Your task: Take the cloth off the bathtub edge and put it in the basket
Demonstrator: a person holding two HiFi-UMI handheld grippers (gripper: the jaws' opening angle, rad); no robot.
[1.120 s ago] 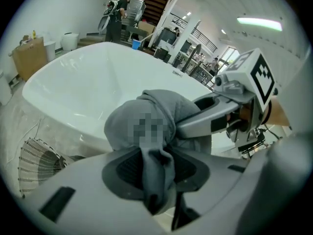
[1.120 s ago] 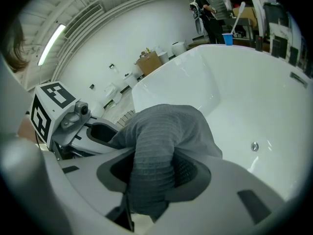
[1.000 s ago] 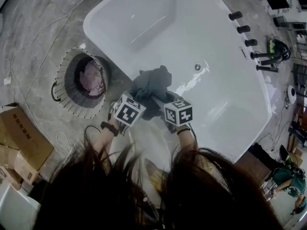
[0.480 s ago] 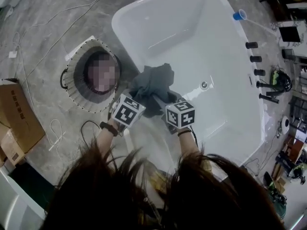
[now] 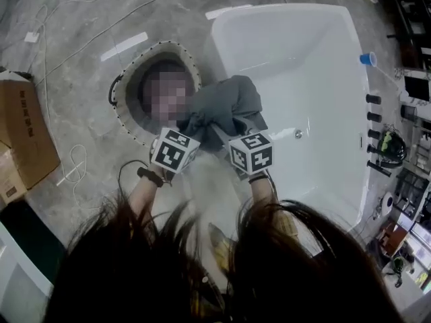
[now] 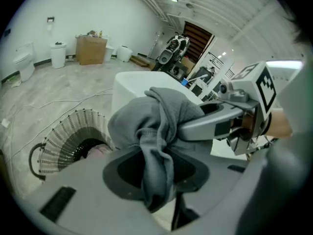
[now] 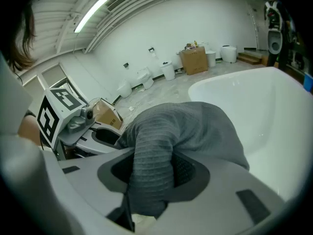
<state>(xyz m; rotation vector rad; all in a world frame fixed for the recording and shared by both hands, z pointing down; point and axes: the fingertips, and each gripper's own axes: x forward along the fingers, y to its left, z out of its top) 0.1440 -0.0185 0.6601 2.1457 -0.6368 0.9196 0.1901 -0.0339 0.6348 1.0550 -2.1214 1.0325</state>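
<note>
Head view: a grey marbled floor [image 5: 81, 66] with loose cables [image 5: 74, 170]; a white tub [image 5: 316, 66] on the right, and a round basket [image 5: 128, 123] just beside its corner.
Room: white walls, ceiling strip lights, toilets [image 7: 143, 77] along the far wall, brown boxes [image 5: 27, 133] on the floor.
Tub edge: black taps [image 5: 372, 99] in a row, with a blue cup [image 5: 368, 58] near them.
Writing: the print on the near box is too small to read; each tool's cube [image 5: 174, 151] bears black-and-white square markers.
Held thing: the cloth [image 5: 225, 106] is grey ribbed knit, bunched into a thick lump with folds hanging down. It sits over the tub's corner, next to the basket, between the two tools. It may be clear of the rim, though no view settles that.
Left: the left tool [image 6: 159, 173] has narrow jaws clamped on a hanging fold of the cloth.
Right: the right tool [image 7: 154, 175] has narrow jaws pinching another fold of the same cloth, just beside the left tool.
Basket: pale ribbed wall, dark inside, with a pink thing [image 6: 95, 151] lying in it.
</note>
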